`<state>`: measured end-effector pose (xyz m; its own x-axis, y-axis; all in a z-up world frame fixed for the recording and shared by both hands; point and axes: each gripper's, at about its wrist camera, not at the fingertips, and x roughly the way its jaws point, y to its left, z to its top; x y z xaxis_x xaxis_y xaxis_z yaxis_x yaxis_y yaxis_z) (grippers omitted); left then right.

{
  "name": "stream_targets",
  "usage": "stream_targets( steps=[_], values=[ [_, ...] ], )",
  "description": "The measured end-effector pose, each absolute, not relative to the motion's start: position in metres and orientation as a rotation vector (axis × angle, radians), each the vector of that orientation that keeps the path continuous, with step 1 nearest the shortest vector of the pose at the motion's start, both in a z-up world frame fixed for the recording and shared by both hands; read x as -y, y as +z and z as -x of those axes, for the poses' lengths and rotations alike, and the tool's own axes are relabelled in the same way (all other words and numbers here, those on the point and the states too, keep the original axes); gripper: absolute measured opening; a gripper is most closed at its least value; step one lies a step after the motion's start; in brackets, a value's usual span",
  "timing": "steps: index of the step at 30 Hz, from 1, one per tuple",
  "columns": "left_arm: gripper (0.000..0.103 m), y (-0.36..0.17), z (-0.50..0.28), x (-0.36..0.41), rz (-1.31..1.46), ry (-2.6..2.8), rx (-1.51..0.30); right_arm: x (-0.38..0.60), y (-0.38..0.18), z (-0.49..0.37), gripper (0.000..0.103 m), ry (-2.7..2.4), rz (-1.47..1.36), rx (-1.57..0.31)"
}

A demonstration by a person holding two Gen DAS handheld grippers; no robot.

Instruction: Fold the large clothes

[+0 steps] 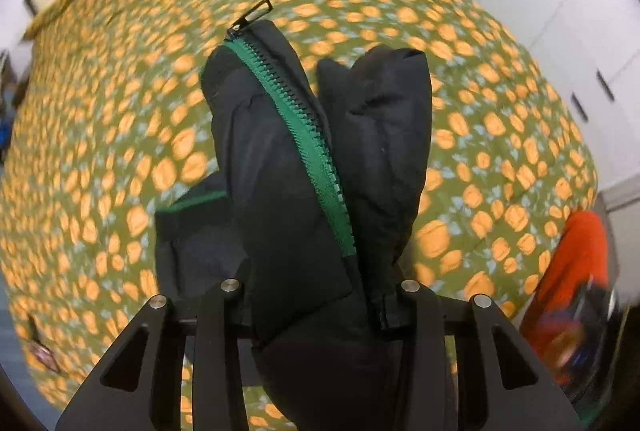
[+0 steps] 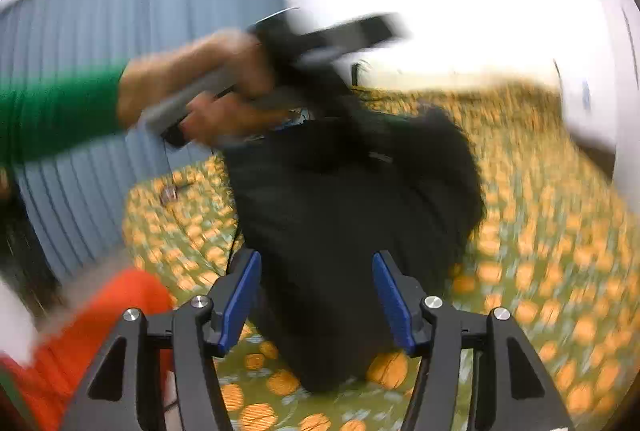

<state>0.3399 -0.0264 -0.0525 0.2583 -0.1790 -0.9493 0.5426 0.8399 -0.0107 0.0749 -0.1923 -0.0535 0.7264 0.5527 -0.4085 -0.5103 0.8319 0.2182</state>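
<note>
We are over a bed [image 1: 120, 135] spread with a green cover printed in orange blooms, white wardrobe doors at two o'clock in the left wrist view and a blue pleated curtain [image 2: 120, 31] at ten o'clock in the right wrist view. The black jacket [image 1: 304, 159] is bunched and lifted off the cover: in the left wrist view it fills the space between our left gripper [image 1: 320, 295] jaws, which are closed on its padded bulk, and it runs away from them toward twelve o'clock, its green zipper [image 1: 304, 135] marking the long axis and the pull tab at the far tip. Our right gripper [image 2: 320, 299] has its jaws parted, blue pads [image 2: 240, 303] standing on either side of the jacket's lower fold; the frame is smeared, so we judge, without certainty, that the pads do not press on the cloth. Seen from the right wrist, the jacket hangs from about eleven o'clock, where a hand [image 2: 208, 87] in a green sleeve carries the other tool, down to six o'clock near the cover. The left hand is thus the one bearing it; the right sits nearest the free lower end, which is what the coming fold likely depends on. An orange garment [image 1: 576, 255] lies at four o'clock.
</note>
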Motion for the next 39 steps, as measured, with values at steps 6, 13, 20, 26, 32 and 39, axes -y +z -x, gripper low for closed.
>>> stream_targets(
  steps=[6, 13, 20, 26, 32, 39],
  values=[
    [0.046, -0.098, -0.358, -0.066, -0.186, -0.428, -1.266, 0.207, -0.071, -0.139, 0.037, 0.492, -0.225, -0.632],
    [0.054, -0.136, -0.366, -0.130, -0.017, -0.432, -1.276, 0.111, -0.089, -0.192, 0.037, 0.687, -0.129, -0.785],
    [0.065, -0.186, -0.372, -0.174, 0.082, -0.394, -1.279, 0.040, -0.147, -0.224, 0.036, 0.666, -0.009, -0.997],
    [0.069, -0.232, -0.373, -0.196, 0.262, -0.385, -1.264, 0.023, -0.180, -0.237, 0.034, 0.623, 0.026, -1.029],
    [0.069, -0.232, -0.380, -0.196, 0.274, -0.407, -1.302, 0.026, -0.182, -0.242, 0.034, 0.617, 0.004, -1.076],
    [0.068, -0.206, -0.388, -0.199, 0.222, -0.439, -1.317, 0.029, -0.124, -0.287, 0.034, 0.605, -0.031, -1.114]
  ],
)
